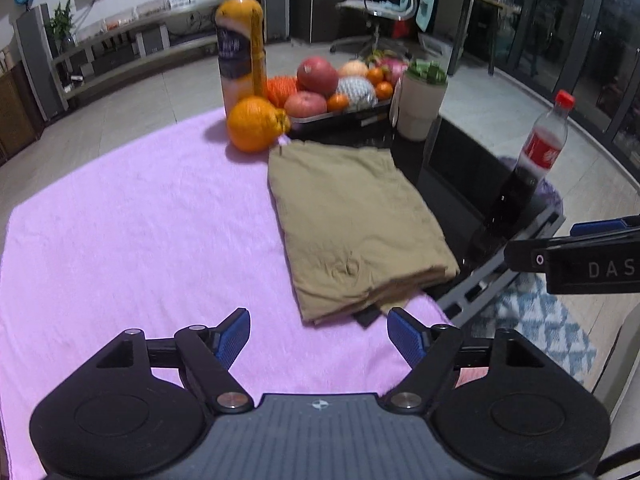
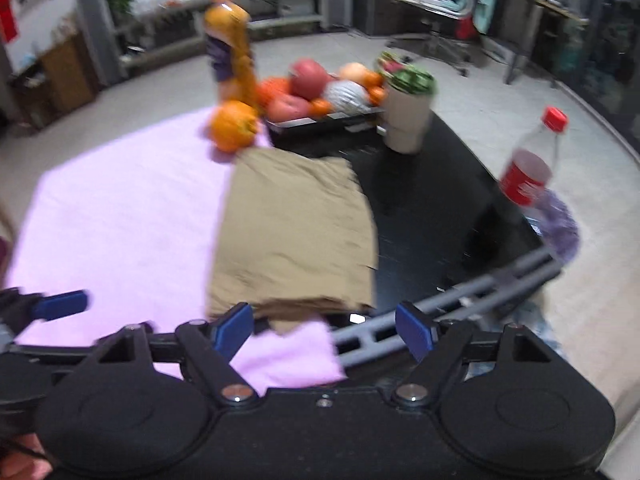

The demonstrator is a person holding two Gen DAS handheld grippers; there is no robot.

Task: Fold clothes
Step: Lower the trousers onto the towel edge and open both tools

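Note:
A tan garment (image 1: 352, 216) lies folded into a thick rectangle at the right edge of the pink cloth (image 1: 140, 220), partly over the black table. In the right wrist view the same folded garment (image 2: 296, 236) is blurred. My left gripper (image 1: 319, 334) is open just short of its near edge, nothing between the blue pads. My right gripper (image 2: 325, 334) is open too, hovering at the garment's near edge and the pink cloth (image 2: 128, 216) corner. The right gripper's side (image 1: 576, 256) shows at the far right of the left wrist view.
Behind the garment stand an orange (image 1: 256, 124), a juice bottle (image 1: 240, 48), a fruit tray (image 1: 340, 114) and a potted plant (image 1: 422, 100). A cola bottle (image 1: 536, 160) stands on the black table (image 1: 460, 184) at right. A person's hand (image 2: 24, 460) shows bottom left.

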